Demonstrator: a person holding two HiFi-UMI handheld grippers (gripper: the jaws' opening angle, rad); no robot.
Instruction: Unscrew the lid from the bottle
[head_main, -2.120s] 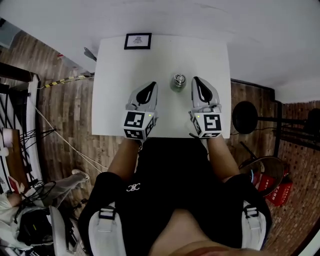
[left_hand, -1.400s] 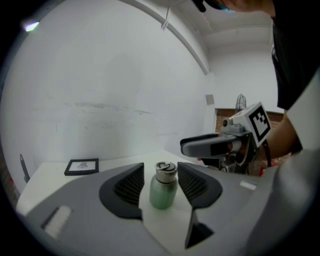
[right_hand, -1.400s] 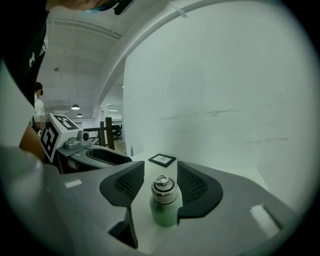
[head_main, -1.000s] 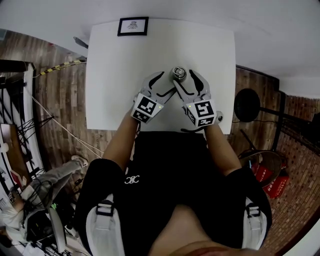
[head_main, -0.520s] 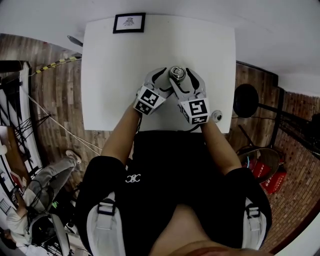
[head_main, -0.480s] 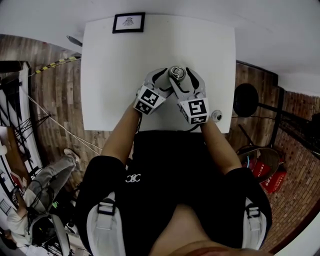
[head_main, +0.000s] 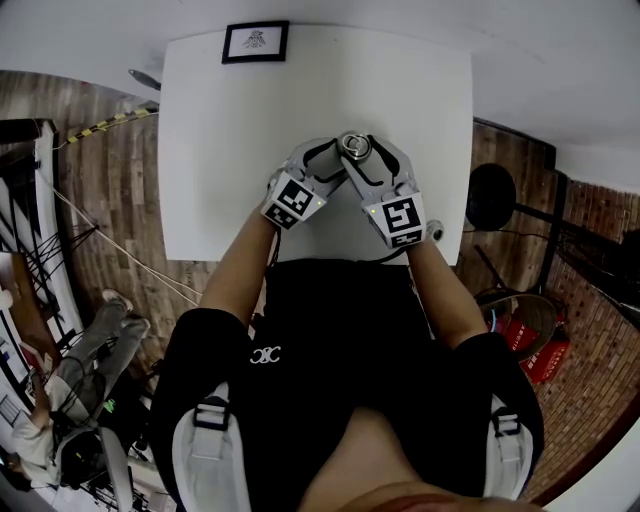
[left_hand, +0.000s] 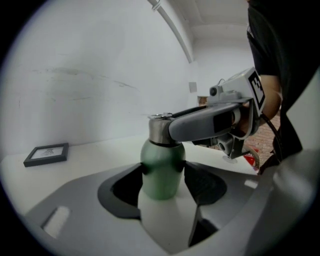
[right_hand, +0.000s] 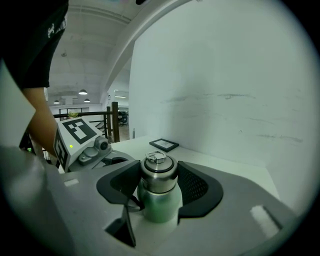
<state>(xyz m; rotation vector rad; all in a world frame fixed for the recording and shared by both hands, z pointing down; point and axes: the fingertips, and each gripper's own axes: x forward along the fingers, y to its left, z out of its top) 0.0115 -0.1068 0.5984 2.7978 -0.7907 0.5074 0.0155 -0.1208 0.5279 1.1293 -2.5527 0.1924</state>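
A green bottle (left_hand: 161, 170) with a steel lid (right_hand: 158, 172) stands upright on the white table (head_main: 250, 120). My left gripper (head_main: 338, 165) comes at it from the left. Its jaws have just been closing, and its pads press both sides of the green body (right_hand: 160, 202). My right gripper (head_main: 368, 155) comes in from the right and higher up, shut on the lid (head_main: 356, 148). In the left gripper view one right finger (left_hand: 205, 122) crosses in front of the lid and hides part of it.
A small framed picture (head_main: 255, 40) lies at the table's far edge. A small round object (head_main: 434, 231) sits at the near right corner. A black stand (head_main: 490, 198) is on the wood floor to the right. A person (head_main: 60, 400) is at the left.
Both grippers, earlier apart on either side of the bottle, have swung inward and now meet at it. Over the last half second they barely shifted.
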